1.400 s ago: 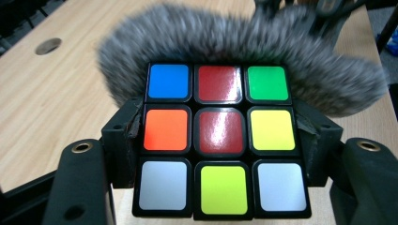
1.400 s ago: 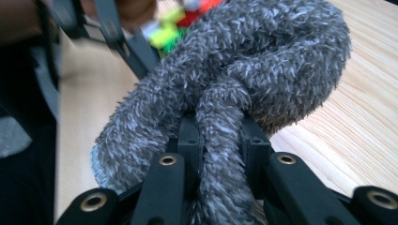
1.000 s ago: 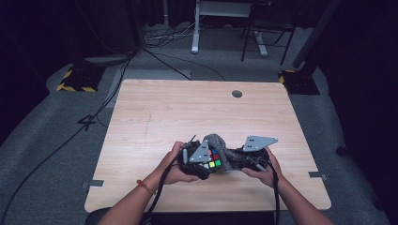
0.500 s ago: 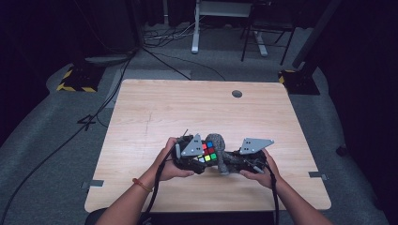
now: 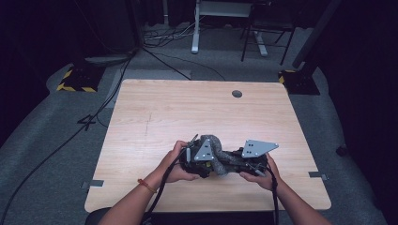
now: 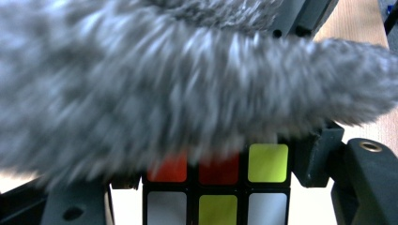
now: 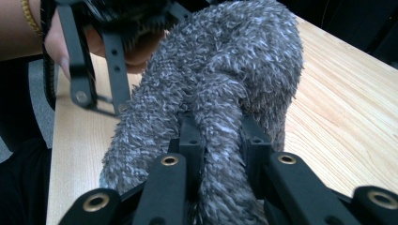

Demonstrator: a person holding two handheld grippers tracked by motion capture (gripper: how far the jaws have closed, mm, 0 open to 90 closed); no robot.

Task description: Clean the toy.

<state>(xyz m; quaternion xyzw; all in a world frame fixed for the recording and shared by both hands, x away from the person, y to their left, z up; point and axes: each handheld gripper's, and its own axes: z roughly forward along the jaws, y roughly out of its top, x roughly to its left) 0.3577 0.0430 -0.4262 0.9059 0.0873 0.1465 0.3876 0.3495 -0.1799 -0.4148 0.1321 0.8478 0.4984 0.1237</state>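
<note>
My right gripper [image 7: 218, 140] pinches a fold of the grey fuzzy cloth [image 5: 220, 157] — my left gripper [image 6: 216, 187] clamps the colour cube [image 6: 218, 187] under it, low over the table [image 5: 155, 112], near edge.

A fuzzy grey cloth [image 6: 187, 84] drapes across the upper part, blurred, overlapping the top of a puzzle cube [image 6: 218, 192] showing red, yellow-green and white stickers between black jaw parts; wooden table [image 6: 356, 23] at upper right
</note>
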